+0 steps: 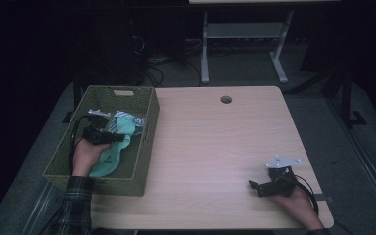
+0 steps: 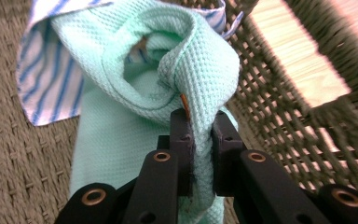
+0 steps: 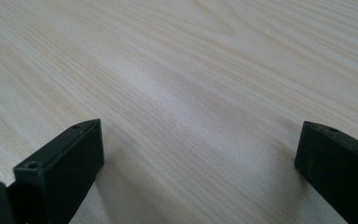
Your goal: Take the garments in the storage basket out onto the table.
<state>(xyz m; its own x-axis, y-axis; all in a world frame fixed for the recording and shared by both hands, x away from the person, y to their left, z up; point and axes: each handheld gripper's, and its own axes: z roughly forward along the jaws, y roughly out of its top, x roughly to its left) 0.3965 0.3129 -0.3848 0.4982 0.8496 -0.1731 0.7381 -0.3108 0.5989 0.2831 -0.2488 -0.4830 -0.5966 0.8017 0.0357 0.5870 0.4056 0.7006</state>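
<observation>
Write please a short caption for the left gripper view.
Left gripper shut on a fold of mint-green cloth inside a woven basket, beside a blue-striped cloth.

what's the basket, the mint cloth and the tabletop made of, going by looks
Basket: olive woven fibre, maybe paper cord or seagrass; open lattice sides, matte. Mint cloth: soft waffle-weave textile, likely cotton; dimpled grid, limp folds. Tabletop: pale wood or wood-look laminate; straight grain lines, slight sheen.
</observation>
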